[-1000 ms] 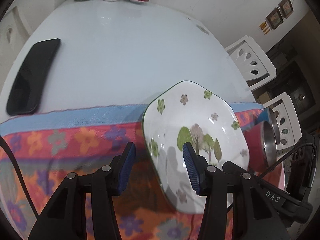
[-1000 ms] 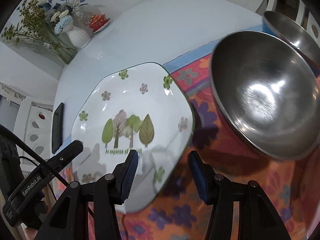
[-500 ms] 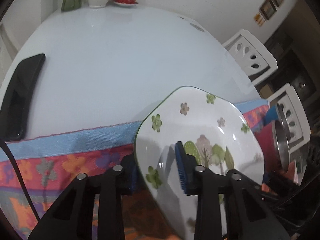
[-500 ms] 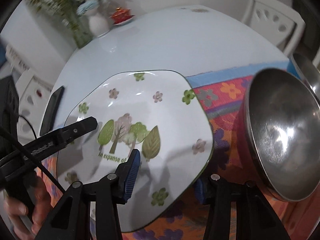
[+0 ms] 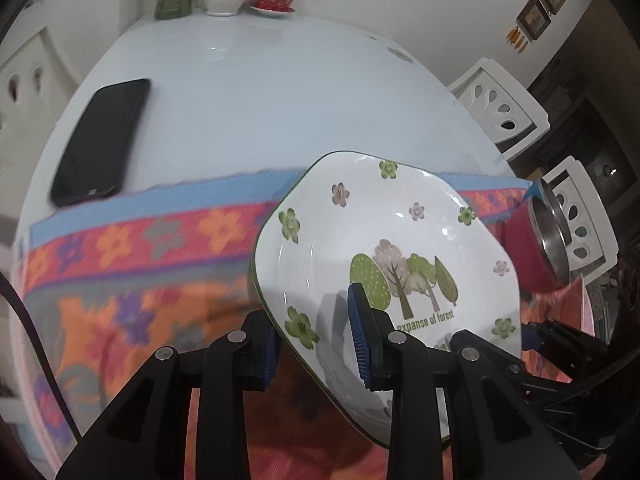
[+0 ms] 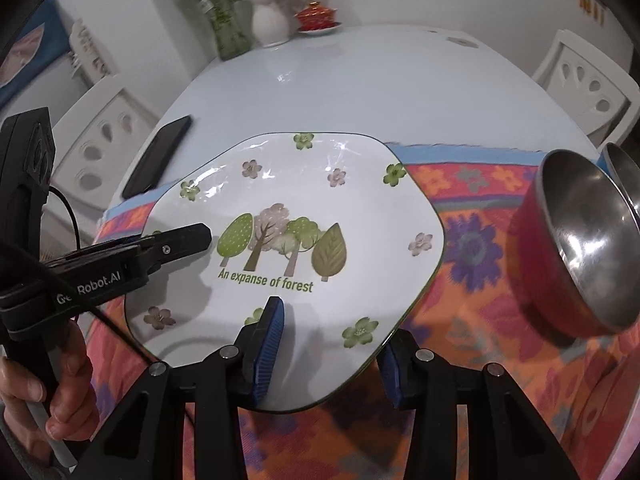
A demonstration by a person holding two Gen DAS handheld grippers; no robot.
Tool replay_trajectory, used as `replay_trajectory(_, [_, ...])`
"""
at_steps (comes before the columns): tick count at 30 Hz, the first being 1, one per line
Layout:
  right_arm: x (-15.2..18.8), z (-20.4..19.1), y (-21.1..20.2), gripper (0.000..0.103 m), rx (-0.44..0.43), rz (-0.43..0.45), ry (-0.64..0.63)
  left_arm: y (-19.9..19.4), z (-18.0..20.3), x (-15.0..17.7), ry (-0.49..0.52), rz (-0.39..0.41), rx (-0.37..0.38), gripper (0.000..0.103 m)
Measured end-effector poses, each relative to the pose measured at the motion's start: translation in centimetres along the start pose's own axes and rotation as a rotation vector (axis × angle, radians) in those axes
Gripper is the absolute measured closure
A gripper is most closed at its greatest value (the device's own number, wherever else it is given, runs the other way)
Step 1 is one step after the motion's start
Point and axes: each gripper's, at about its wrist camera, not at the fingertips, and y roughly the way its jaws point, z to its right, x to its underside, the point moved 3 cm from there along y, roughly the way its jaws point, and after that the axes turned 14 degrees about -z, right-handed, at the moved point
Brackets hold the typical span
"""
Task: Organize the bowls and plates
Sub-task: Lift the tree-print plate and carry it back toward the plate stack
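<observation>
A white squarish plate [image 5: 384,248] printed with trees and small flowers is held tilted above the flowered cloth. My left gripper [image 5: 314,340] is shut on its near left rim, one pad above and one below. My right gripper [image 6: 328,354] is shut on its near right rim; the plate [image 6: 296,236] fills the middle of the right wrist view. The left gripper [image 6: 176,246] shows there at the plate's left edge. A red bowl with a steel inside [image 6: 580,240] stands tilted at the right, with a second steel bowl [image 6: 624,172] behind it.
A black phone [image 5: 100,140] lies on the white table [image 5: 280,100] at the left. Vases [image 6: 272,20] and a red lidded cup [image 6: 318,16] stand at the far edge. White chairs [image 5: 500,104] stand around. The flowered cloth [image 5: 140,272] covers the near table.
Both grippers have shut on the plate's rim, from open a second ago. The plate has lifted and tilted above the cloth. The right gripper has drawn away from the red bowl.
</observation>
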Motion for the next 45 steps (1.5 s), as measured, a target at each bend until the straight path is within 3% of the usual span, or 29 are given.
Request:
replay_trajectory(4, [2.2, -2.5, -0.7, 0.061, -0.026, -0.03, -0.047, -1.1, -1.6, 2.3, -0.036, -0.007, -0.009, 0.077])
replay_trajectory(8, [4.3, -4.6, -0.4, 0.061, -0.074, -0.098, -0.096, -1.5, -4.4, 4.7, -0.116, -0.026, 0.028, 0.078])
replay_trajectory(10, [4.8, -5.2, -0.2, 0.061, -0.051, -0.13, -0.138, -1.6, -4.8, 5.1, -0.131, -0.021, 0.042, 0.081])
replay_trajectory(14, [4.1, -3.5, -0.3, 0.061, -0.055, -0.183, -0.15, -1.7, -5.1, 5.0, -0.135, -0.017, 0.04, 0.081])
replay_trajectory(21, [0.4, 0.7, -0.8, 0.061, -0.123, -0.169, -0.061, -1.3, -4.6, 5.5, -0.155, -0.015, 0.052, 0.079])
replay_trajectory(26, [-1.2, 0.5, 1.2, 0.061, -0.193, -0.18, -0.073, -1.2, -4.5, 5.9, -0.179, -0.012, 0.059, 0.079])
replay_trajectory(33, [-2.2, -1.5, 2.7, 0.064, -0.149, -0.139, -0.181, -1.0, -3.4, 5.7, -0.154, -0.016, 0.038, 0.078])
replay_trajectory(36, [-2.1, -1.9, 2.5, 0.064, -0.123, -0.138, -0.227, -1.1, -2.8, 5.7, -0.116, -0.015, -0.021, 0.078])
replay_trajectory(39, [-1.5, -1.9, 1.9, 0.064, -0.118, -0.138, -0.242, -1.7, -3.0, 5.9, -0.134, -0.008, 0.009, 0.078])
replay_trajectory(45, [0.2, -2.6, -0.1, 0.064, -0.126, -0.124, -0.232, -3.9, -2.6, 6.9, -0.12, 0.019, -0.009, 0.078])
